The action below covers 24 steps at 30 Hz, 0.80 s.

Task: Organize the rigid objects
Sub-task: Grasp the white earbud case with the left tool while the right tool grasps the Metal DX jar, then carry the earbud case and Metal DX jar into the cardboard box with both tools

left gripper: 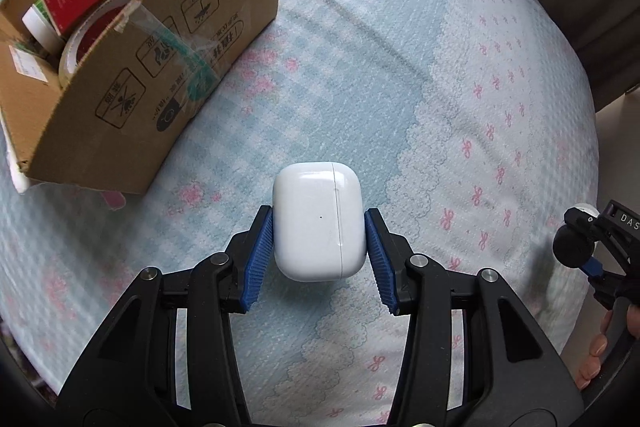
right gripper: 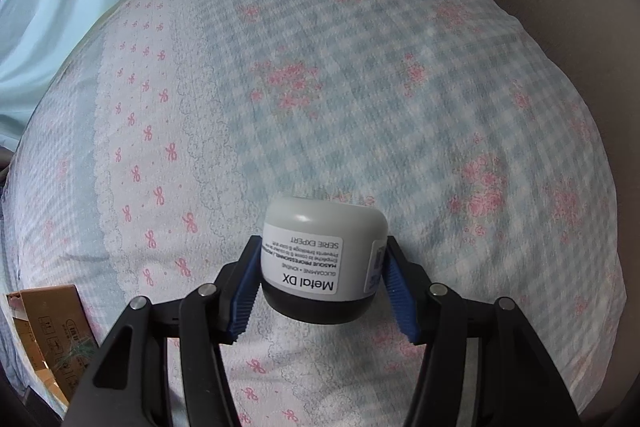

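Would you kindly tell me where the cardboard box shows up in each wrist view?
Left wrist: cardboard box fills the upper left, open and holding items.
Right wrist: only a corner shows at the lower left edge.
Shared landmark: the bow-print strip of the bedspread.

Soft even daylight; fisheye bending, dark corners; right wrist view motion-blurred.

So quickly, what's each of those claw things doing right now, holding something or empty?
Left gripper: closed on the white earbud case.
Right gripper: closed on the grey Metal DX jar.
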Tool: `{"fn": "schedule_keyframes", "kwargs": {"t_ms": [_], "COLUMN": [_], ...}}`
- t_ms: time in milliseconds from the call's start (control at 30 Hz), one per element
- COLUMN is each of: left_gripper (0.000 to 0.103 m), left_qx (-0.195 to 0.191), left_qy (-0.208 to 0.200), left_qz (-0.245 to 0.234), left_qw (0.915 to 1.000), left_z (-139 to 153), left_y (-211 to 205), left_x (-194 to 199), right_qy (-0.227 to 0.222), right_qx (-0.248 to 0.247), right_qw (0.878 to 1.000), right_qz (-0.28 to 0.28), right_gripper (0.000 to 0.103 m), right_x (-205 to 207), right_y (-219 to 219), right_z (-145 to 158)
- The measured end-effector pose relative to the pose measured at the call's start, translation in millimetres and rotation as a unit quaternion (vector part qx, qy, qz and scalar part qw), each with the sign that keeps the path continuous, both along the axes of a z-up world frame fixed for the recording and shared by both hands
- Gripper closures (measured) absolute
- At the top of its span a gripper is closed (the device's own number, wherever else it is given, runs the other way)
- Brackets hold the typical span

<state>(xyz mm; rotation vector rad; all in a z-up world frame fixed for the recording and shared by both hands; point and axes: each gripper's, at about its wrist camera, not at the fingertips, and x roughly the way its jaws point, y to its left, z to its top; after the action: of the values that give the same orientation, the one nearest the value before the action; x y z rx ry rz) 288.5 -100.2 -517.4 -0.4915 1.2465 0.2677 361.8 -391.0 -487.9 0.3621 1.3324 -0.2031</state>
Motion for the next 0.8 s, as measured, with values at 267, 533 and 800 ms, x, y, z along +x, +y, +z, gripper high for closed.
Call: {"fn": "schedule_keyframes", "kwargs": {"t_ms": [267,533,800], "left_gripper": [0.061,0.061,0.061], "left_qx": [-0.014,-0.028,-0.026], "left_qy": [-0.060,-0.133,-0.187], "left_qz": [-0.016,-0.043,-0.058], "left_qw": [0.9980,0.9898,0.9803], "left_z": [63.3,162.4,266.6], "left_y": [-7.0,-8.5,22.0], "left_x": [-14.4,-37.3,-65.5], "right_qy": [-0.040,-0.092,-0.144], "right_qx": [0.002,0.004,0.011], "right_qw": [0.999,0.992,0.980], "right_qz": [0.030,0.085,0.138], "right_gripper": [0.050,0.050,0.050], "right_x": [-24.7,-59.0,-89.2], "right_y": [10.2,28.9,64.6], "right_z": [50.9,141.1,228.4]}}
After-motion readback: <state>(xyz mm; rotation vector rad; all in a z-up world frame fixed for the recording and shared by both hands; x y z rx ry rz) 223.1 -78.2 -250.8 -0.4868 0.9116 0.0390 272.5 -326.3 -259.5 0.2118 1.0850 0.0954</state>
